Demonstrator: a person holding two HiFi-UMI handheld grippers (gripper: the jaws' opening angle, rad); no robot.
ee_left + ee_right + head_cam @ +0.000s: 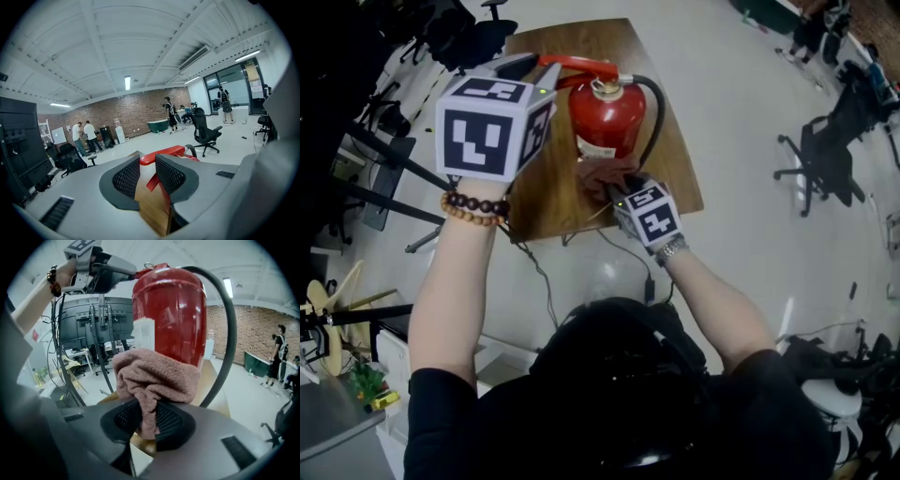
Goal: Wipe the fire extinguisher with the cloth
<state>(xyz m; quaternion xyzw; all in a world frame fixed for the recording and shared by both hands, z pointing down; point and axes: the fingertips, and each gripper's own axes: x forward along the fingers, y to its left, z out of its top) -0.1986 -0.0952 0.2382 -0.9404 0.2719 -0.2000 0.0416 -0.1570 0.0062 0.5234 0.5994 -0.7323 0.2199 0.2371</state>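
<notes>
Pink cloth (157, 380) pinched in right gripper (146, 420) jaws, against fire extinguisher (171, 310) body; left gripper (147, 165) jaws clamp its handle (164, 153), likely steadying it on bench (551, 211).

A brown wooden table (680, 178) stood on a pale, glossy floor (741, 94). A red fire extinguisher (607, 120) stood upright directly on the tabletop, near its middle. A black office chair (825, 159) rested on the floor well apart from the table, off to its right in the head view.
</notes>
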